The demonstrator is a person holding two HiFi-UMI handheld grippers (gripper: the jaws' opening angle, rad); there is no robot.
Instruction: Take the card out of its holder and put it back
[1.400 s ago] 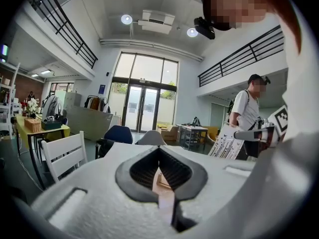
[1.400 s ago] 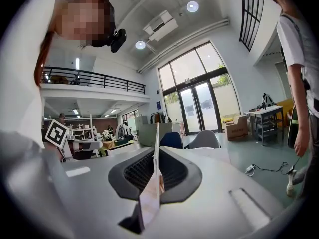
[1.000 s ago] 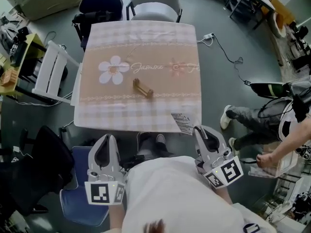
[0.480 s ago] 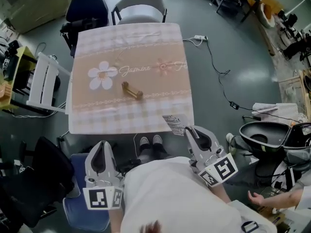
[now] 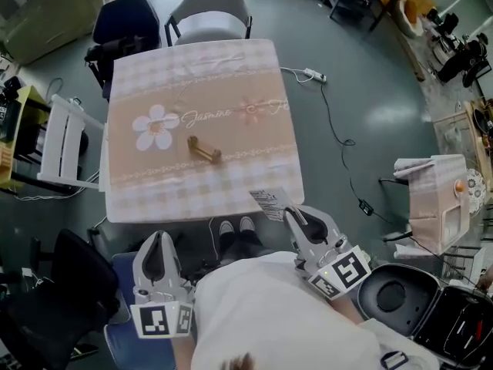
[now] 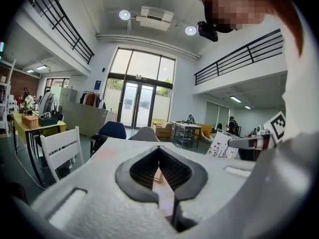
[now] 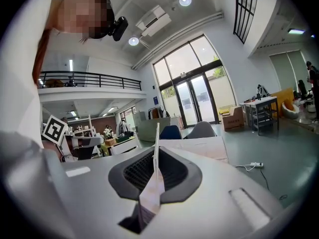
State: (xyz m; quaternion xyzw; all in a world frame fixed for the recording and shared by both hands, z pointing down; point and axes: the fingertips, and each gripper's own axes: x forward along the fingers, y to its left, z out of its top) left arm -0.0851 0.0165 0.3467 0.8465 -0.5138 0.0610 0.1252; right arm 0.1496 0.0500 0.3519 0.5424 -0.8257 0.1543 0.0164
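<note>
Card [image 5: 267,203]: your right gripper [image 5: 293,214] pinched it edge-on over the table's [image 5: 131,199] near right corner.
Holder [image 5: 203,149]: lay mid-table, long axis slanted, ahead-left of the card.
Left gripper [image 5: 158,239]: jaws together, empty.

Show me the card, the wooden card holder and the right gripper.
card [image 5: 267,203]: head view, middle of its printed face.
wooden card holder [image 5: 204,150]: head view, middle of its bar.
right gripper [image 5: 293,216]: head view, between its fingertips.
</note>
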